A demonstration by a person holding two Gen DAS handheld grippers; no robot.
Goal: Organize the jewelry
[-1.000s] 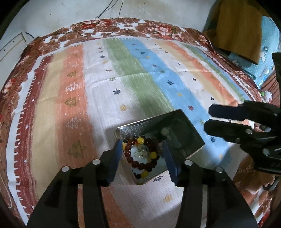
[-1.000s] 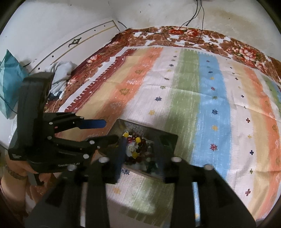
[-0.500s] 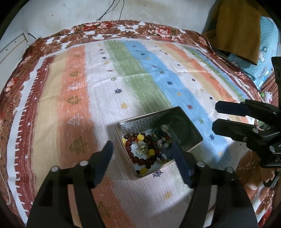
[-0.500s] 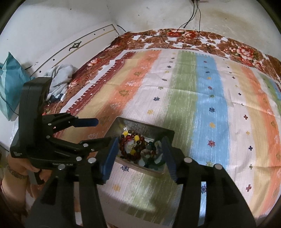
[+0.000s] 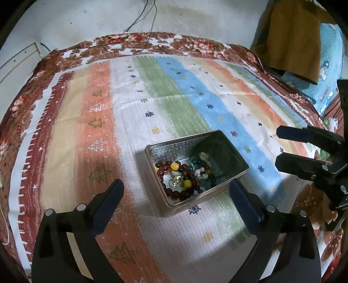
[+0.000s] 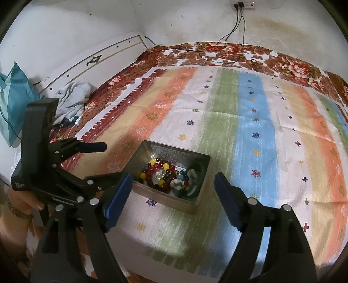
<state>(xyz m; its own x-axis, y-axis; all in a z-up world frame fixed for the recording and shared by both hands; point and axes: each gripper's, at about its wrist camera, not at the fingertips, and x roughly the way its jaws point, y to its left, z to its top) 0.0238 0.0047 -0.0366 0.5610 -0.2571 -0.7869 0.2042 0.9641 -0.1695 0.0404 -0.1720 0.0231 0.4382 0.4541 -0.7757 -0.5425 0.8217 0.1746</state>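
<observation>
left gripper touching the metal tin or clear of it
Apart. In the left wrist view the left gripper is open, its fingertips outside the metal tin, striped cloth visible in the gap.

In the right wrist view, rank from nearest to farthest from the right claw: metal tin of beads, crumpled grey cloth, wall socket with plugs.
1. Rectangular metal tin of beads: just ahead of the right claw, on the striped cloth.
2. Crumpled grey cloth: far left, at the bed's edge.
3. Wall socket with plugs: top, on the wall.
</observation>
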